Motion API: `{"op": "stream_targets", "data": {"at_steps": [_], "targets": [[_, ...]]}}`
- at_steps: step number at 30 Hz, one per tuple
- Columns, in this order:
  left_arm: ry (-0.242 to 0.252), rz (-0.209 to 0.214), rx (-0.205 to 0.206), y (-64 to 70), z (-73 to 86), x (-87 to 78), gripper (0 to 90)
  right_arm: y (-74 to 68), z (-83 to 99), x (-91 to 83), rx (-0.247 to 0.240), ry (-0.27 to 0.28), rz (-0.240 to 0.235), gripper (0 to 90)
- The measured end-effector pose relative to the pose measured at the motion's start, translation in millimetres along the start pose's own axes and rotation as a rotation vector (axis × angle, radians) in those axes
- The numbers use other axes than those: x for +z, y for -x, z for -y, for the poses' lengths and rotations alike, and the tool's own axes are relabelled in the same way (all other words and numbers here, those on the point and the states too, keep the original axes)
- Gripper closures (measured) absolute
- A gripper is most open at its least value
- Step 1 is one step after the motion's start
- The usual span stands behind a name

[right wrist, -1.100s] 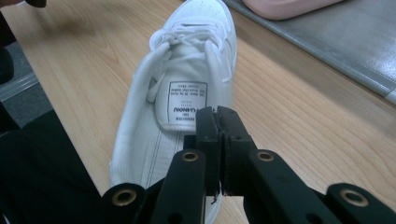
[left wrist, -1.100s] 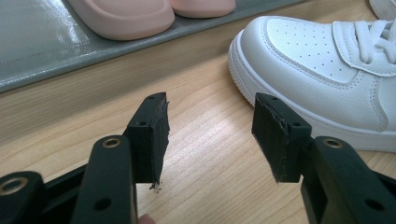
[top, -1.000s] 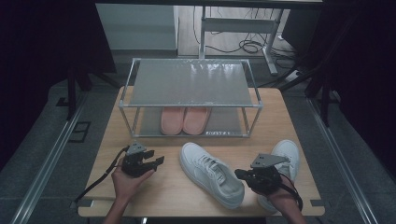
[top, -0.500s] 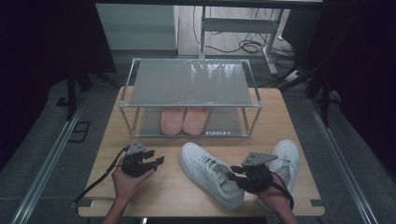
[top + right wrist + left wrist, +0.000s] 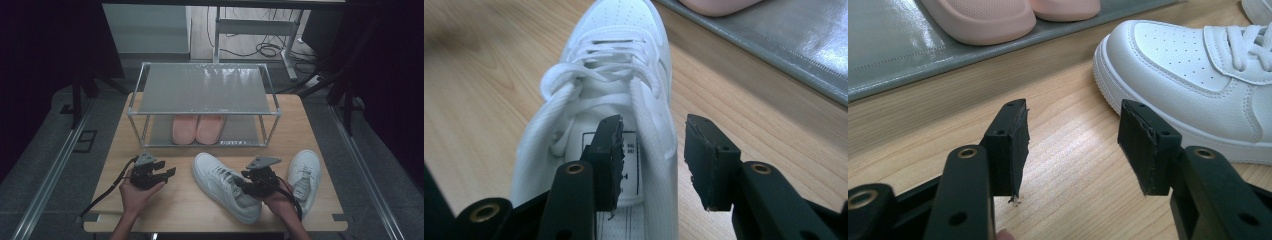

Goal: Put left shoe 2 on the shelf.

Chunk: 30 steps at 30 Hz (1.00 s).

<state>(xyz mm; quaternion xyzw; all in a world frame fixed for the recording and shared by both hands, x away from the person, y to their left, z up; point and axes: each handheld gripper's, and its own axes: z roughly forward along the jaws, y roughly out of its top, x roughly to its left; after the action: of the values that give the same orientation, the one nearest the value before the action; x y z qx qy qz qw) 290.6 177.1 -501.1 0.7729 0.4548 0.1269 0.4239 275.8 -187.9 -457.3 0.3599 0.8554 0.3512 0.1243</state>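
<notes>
Currently: right gripper (image 5: 651,160) fingers wide, straddling collar wall of sneaker (image 5: 225,184) at near centre of bench (image 5: 320,125). Left gripper (image 5: 1073,145) wide, empty, left of toe. Risk: thin hold on soft collar; likely slip or sag when lifted.

The white sneaker (image 5: 1193,80) is finished in smooth, perforated leather-like material with woven cloth laces. The table (image 5: 1073,150) is made of matt, grained wood.
</notes>
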Motion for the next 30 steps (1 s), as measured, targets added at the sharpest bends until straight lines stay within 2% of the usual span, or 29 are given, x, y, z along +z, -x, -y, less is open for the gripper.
{"op": "stream_targets", "data": {"at_steps": [7, 11, 16, 22, 30], "targets": [[0.000, 0.000, -0.004, -0.8, 0.4, -0.2, 46.3, 2.6, -1.4, 16.9, 0.014, -0.031, 0.017, 62.2], [0.000, 0.000, -0.005, -0.9, 0.4, -0.2, 46.4, 3.8, 0.8, 22.4, 0.026, -0.036, 0.006, 69.1], [-0.004, 0.000, -0.007, -0.4, 0.8, 0.7, 46.3, 3.5, 2.0, 22.2, 0.026, -0.018, 0.005, 76.0], [0.001, -0.002, -0.005, -1.0, 0.6, -0.3, 46.3, 4.4, 3.8, 21.5, 0.038, 0.005, 0.000, 78.7], [0.000, -0.003, -0.005, -1.2, 0.7, -0.4, 46.3, 4.3, 3.7, 17.2, 0.064, 0.069, -0.049, 79.5]]}}
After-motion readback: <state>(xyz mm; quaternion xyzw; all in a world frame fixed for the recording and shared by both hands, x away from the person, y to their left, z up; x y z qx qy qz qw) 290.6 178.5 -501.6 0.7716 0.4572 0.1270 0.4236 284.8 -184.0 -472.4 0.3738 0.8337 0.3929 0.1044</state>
